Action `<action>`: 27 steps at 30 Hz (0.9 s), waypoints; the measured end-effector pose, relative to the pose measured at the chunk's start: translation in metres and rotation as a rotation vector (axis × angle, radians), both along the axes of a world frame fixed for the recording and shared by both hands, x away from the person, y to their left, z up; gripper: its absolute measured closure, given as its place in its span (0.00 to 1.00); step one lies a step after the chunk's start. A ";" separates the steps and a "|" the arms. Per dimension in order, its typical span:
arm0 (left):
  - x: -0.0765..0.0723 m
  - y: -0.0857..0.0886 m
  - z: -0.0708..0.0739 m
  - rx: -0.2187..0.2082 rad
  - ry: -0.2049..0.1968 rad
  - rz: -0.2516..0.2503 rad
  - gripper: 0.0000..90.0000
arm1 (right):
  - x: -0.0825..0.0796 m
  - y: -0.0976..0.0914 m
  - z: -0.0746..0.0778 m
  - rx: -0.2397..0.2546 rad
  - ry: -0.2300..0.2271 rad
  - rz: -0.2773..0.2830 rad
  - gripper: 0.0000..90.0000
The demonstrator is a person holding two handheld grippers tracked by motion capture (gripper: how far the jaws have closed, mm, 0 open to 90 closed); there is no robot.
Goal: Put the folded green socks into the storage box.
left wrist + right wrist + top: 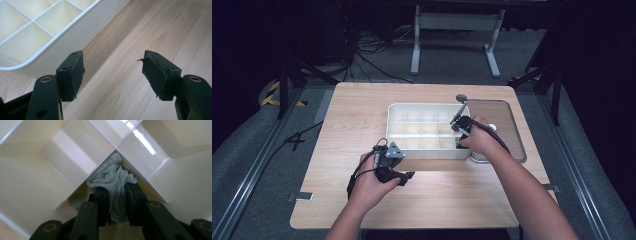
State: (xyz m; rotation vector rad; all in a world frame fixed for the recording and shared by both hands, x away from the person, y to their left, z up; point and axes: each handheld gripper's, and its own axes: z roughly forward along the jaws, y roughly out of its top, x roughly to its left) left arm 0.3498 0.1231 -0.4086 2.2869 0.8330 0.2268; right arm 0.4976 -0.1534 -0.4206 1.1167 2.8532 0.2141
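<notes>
1. A pale green knitted cloth [113, 182], bunched into folds, is being pinched between the jaws of the right tool [117, 202]; the jaws are standing narrow, closed on the fabric.
2. The cloth is being held down inside a compartment of the white divider box [398, 111], pressed into the corner where two partition walls meet. In the high view this looks like the near right compartment, though the hand is covering part of it.
3. Judged from the low grip, the cloth is being stowed in that cell; the bunched shape is letting it fit between the walls.
4. Room for the right tool [460, 131] is being limited by the partitions on both sides of the jaws; a straight lift upward appears to be the only free path.
5. The left tool [113, 75] is being held wide open with nothing between its pads, over bare bench [155, 32] just beside the box's near wall.
6. In the high view the left tool [398, 176] is being kept in front of the box, apart from the right hand [482, 140], probably parked out of the way.
7. A clear lid [507, 127] is lying just right of the box; open bench is being left along the near and left edges.
</notes>
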 end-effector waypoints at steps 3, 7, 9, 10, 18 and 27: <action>0.000 0.001 0.000 0.001 -0.001 0.002 0.38 | -0.003 -0.003 0.001 0.018 -0.026 0.027 0.79; -0.001 -0.001 0.000 0.000 0.004 -0.001 0.38 | -0.009 -0.009 0.006 0.072 -0.065 0.047 0.75; -0.001 -0.002 0.001 0.000 0.000 -0.003 0.38 | -0.014 -0.011 0.012 0.087 -0.080 0.047 0.67; -0.001 -0.002 0.001 -0.001 -0.002 -0.005 0.38 | -0.015 -0.012 0.016 0.097 -0.092 0.034 0.63; 0.001 -0.003 0.001 0.002 -0.001 -0.006 0.38 | -0.033 -0.032 0.048 0.299 -0.219 0.027 0.65; -0.005 0.003 0.003 0.001 0.001 0.003 0.38 | -0.066 -0.051 0.071 0.457 -0.324 0.066 0.64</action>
